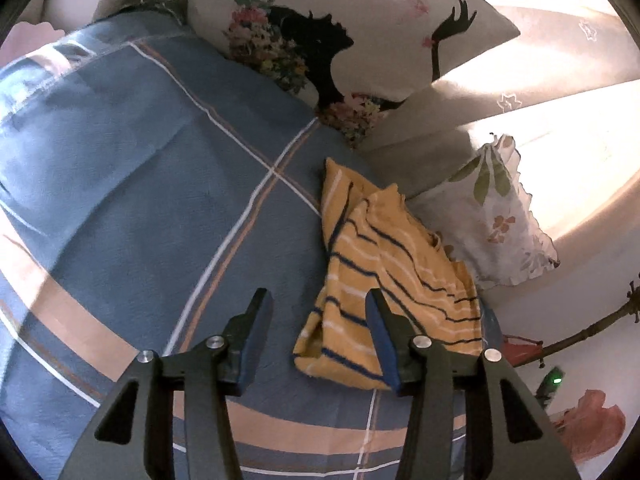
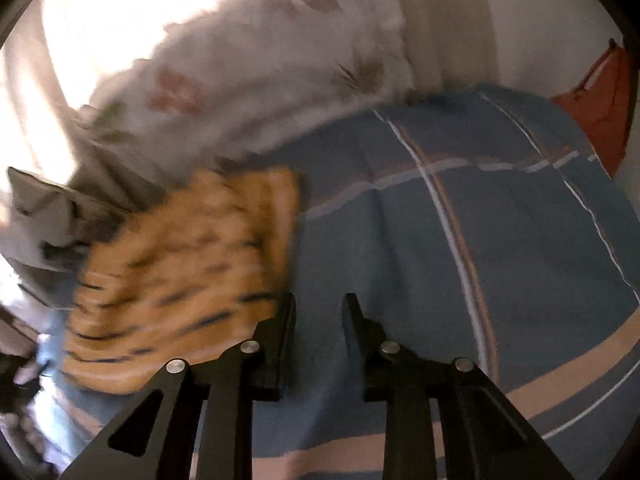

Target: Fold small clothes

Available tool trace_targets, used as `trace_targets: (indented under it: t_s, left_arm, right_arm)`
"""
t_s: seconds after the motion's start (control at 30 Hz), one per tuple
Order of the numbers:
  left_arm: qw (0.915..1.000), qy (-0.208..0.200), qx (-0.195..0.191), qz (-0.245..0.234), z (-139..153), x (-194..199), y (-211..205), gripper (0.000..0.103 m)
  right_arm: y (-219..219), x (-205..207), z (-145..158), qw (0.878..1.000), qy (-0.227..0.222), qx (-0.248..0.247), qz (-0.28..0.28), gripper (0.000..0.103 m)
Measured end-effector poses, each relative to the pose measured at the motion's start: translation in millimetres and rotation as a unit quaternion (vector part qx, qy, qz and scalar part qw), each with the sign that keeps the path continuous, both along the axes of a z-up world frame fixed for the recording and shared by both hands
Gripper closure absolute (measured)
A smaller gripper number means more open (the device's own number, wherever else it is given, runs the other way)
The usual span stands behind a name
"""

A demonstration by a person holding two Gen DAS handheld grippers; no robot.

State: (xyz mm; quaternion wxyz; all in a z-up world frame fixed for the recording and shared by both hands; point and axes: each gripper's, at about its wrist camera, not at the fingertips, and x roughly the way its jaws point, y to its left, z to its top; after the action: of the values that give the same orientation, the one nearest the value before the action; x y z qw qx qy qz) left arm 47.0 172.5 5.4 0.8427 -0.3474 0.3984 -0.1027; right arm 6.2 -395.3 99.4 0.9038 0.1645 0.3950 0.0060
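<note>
A small yellow garment (image 1: pixel 384 264) with navy and white stripes lies folded on the blue checked bedsheet (image 1: pixel 140 168), close to the pillows. My left gripper (image 1: pixel 318 300) hovers over the sheet with its jaws apart and nothing between them; its right finger overlaps the garment's near edge in the left wrist view. In the blurred right wrist view the same yellow garment (image 2: pixel 188 268) lies to the left, and my right gripper (image 2: pixel 318 300) stands over bare bedsheet (image 2: pixel 400 240) with a narrow gap and nothing in it.
A white pillow with a black silhouette print (image 1: pixel 340 20) lies at the head of the bed. A frilled floral pillow (image 1: pixel 496 216) sits right beside the garment; in the right wrist view the floral pillow (image 2: pixel 248 72) lies behind it. A red object (image 2: pixel 600 96) stands past the bed's edge.
</note>
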Motion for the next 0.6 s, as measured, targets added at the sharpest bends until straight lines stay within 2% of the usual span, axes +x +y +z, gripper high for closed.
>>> trace_targets:
  t_s: [0.03, 0.1, 0.23, 0.27, 0.37, 0.5, 0.53, 0.57, 0.6]
  left_arm:
    - [1.0, 0.001, -0.004, -0.004, -3.1, 1.1, -2.4, 0.055]
    - [0.9998, 0.005, -0.013, -0.014, -10.6, 6.3, -12.4, 0.055]
    - [0.9989, 0.01, -0.034, -0.032, -22.3, 16.6, -34.0, 0.055]
    - [0.9986, 0.011, -0.037, -0.036, -25.2, 19.2, -39.8, 0.055]
    - [0.9983, 0.012, -0.043, -0.037, -32.3, 21.4, -48.9, 0.051]
    - [0.9967, 0.005, -0.073, -0.035, -44.7, 16.4, -55.9, 0.05]
    - [0.9969, 0.0, -0.072, -0.034, -45.1, 14.0, -56.7, 0.063]
    - [0.9969, -0.003, -0.07, -0.035, -46.4, 12.1, -57.9, 0.084]
    - [0.9965, -0.001, -0.074, -0.039, -48.9, 11.7, -58.0, 0.091]
  right_arm:
    - [11.9, -0.6, 6.5, 1.0, -0.007, 0.001, 0.017, 0.069]
    - [46.2, 5.2, 13.9, 0.997, -0.013, 0.003, 0.071, 0.054]
    - [121.4, 25.7, 15.6, 0.985, -0.007, 0.011, 0.174, 0.053]
    - [147.9, 36.5, 14.4, 0.978, -0.001, 0.009, 0.206, 0.053]
    - [210.5, 57.9, 9.8, 0.964, 0.016, -0.012, 0.265, 0.053]
    - [290.6, 95.7, -2.9, 0.943, 0.058, -0.033, 0.327, 0.053]
    - [308.0, 105.1, -6.9, 0.937, 0.074, -0.037, 0.339, 0.052]
    - [319.2, 113.0, -9.5, 0.934, 0.083, -0.041, 0.345, 0.051]
    - [332.4, 123.6, -14.6, 0.931, 0.098, -0.048, 0.348, 0.05]
